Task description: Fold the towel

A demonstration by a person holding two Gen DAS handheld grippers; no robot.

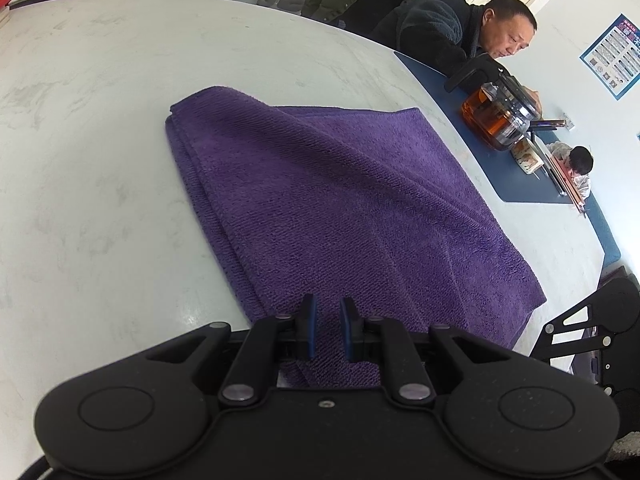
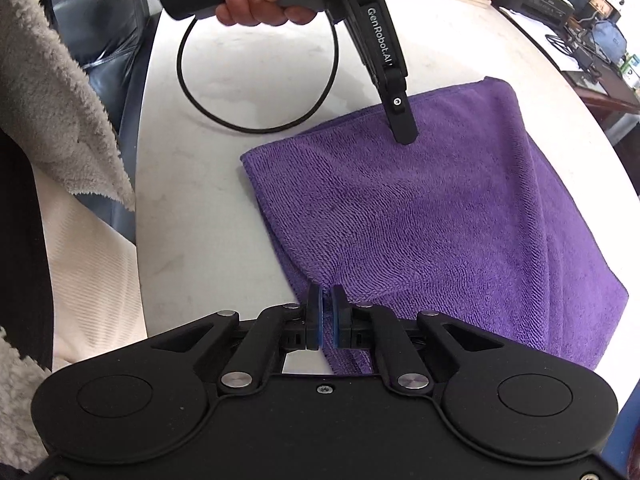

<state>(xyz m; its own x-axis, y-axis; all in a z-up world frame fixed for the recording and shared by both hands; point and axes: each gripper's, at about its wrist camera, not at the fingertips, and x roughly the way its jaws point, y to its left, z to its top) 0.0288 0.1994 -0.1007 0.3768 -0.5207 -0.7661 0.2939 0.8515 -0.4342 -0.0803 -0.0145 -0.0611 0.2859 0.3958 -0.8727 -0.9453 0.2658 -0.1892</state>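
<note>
A purple towel (image 1: 344,200) lies folded in layers on the white table (image 1: 80,140). It also shows in the right wrist view (image 2: 440,220). My left gripper (image 1: 328,308) hangs over the towel's near edge with its blue pads a little apart and nothing between them. In the right wrist view the left gripper (image 2: 406,136) points down with its tips on the towel's far edge. My right gripper (image 2: 328,296) is over the towel's near corner, its pads almost together with a thin gap and no cloth seen between them.
A glass teapot (image 1: 500,116) and a cup (image 1: 528,160) stand on a blue mat (image 1: 512,184) at the table's far right, where a man (image 1: 472,36) sits. A black cable loop (image 2: 256,80) lies on the table (image 2: 200,220). My torso is left of the table edge.
</note>
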